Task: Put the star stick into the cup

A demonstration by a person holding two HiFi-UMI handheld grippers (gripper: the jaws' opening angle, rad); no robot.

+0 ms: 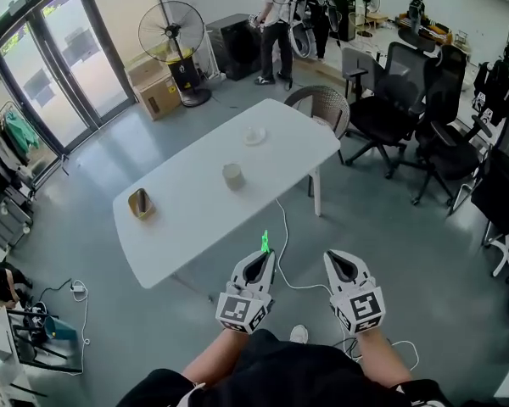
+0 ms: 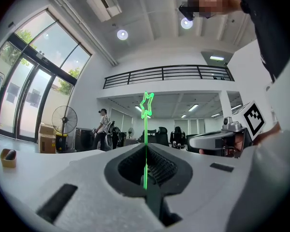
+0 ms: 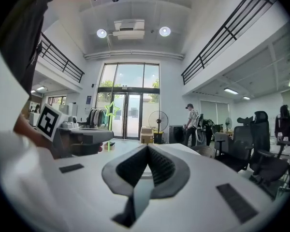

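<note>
My left gripper (image 1: 259, 265) is shut on a thin green star stick (image 1: 265, 242), held upright near the table's front edge. In the left gripper view the star stick (image 2: 146, 129) rises from between the closed jaws, its star on top. My right gripper (image 1: 339, 264) is shut with nothing in it, to the right of the left one. The right gripper view shows the star stick (image 3: 109, 117) above the left gripper (image 3: 82, 138). A beige cup (image 1: 232, 175) stands in the middle of the white table (image 1: 187, 219), well beyond both grippers.
A small tan box (image 1: 141, 203) sits at the table's left end and a white dish (image 1: 254, 135) at its far end. A wicker chair (image 1: 319, 107) stands behind the table, office chairs (image 1: 399, 100) to the right. A person (image 1: 274, 28) stands far back by a fan (image 1: 174, 36). A white cable (image 1: 293, 244) trails on the floor.
</note>
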